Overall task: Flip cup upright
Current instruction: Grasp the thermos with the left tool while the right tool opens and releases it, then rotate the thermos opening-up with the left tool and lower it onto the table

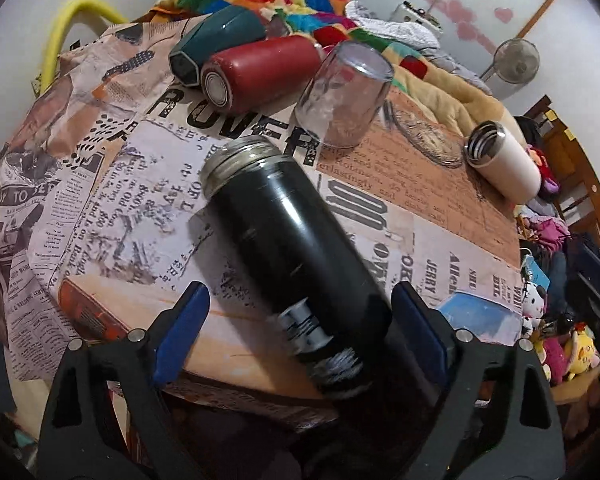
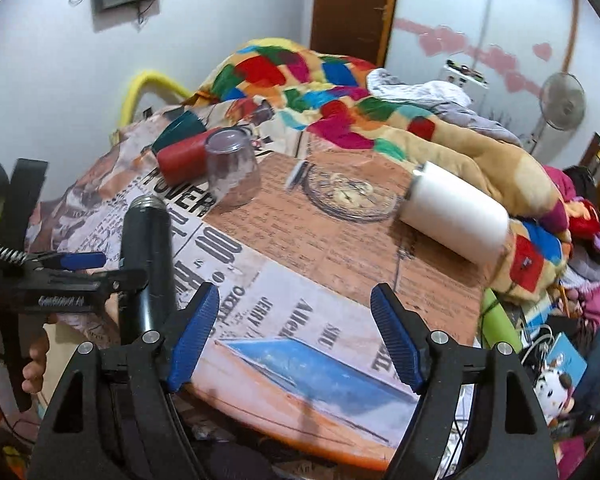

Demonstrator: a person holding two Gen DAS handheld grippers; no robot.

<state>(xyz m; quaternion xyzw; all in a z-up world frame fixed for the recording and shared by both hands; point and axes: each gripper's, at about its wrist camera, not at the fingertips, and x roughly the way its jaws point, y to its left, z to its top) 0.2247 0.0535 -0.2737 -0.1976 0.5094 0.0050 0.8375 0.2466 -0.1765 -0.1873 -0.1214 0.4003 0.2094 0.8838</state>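
A black flask cup with a silver threaded mouth stands tilted on the newspaper-covered table, its base between my left gripper's blue pads. The jaws are wide and only the right pad is near it; whether it touches I cannot tell. In the right wrist view the black flask stands nearly upright with the left gripper around its lower part. My right gripper is open and empty above the table's front part.
A clear glass stands upside down behind the flask. A red cup and a teal cup lie at the back. A white cup lies at the right edge near a glass dish. A colourful blanket lies behind.
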